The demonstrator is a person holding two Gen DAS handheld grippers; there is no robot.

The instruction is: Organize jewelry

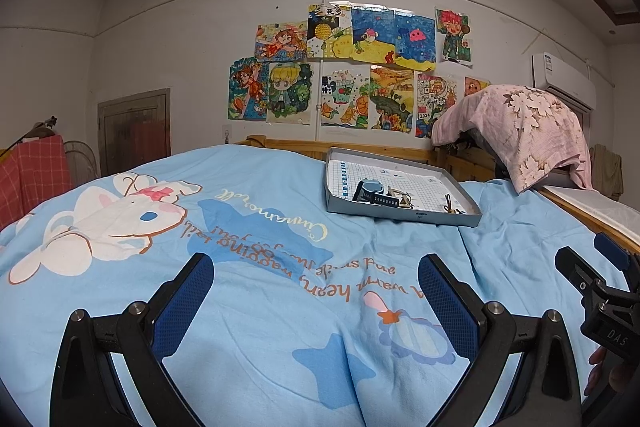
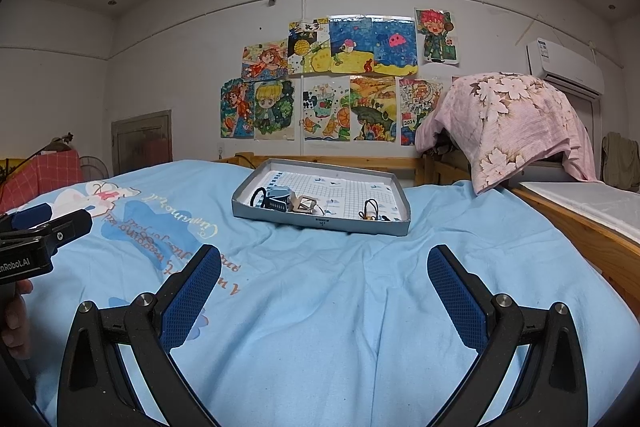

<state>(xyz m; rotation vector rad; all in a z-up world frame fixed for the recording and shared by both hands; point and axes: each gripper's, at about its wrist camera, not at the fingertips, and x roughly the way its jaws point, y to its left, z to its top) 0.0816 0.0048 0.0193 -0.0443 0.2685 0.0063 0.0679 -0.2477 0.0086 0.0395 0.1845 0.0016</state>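
Observation:
A shallow grey tray (image 1: 404,217) (image 2: 320,223) lined with grid paper lies on the light-blue bed cover. In it are a blue watch with a dark strap (image 1: 374,191) (image 2: 276,201), a pale bangle-like piece (image 1: 402,199) (image 2: 304,206) and a small dark looped item (image 1: 450,205) (image 2: 370,207). My left gripper (image 1: 316,291) is open and empty, low over the cover, well short of the tray. My right gripper (image 2: 324,287) is open and empty too, in front of the tray. Each gripper shows at the edge of the other's view (image 1: 592,275) (image 2: 44,227).
The blue cover (image 1: 260,307) (image 2: 340,307) with a cartoon rabbit print spans the bed. A wooden bed rail (image 2: 580,227) runs along the right. A pink floral cloth (image 1: 516,131) (image 2: 508,123) drapes over something behind the tray. Drawings hang on the wall.

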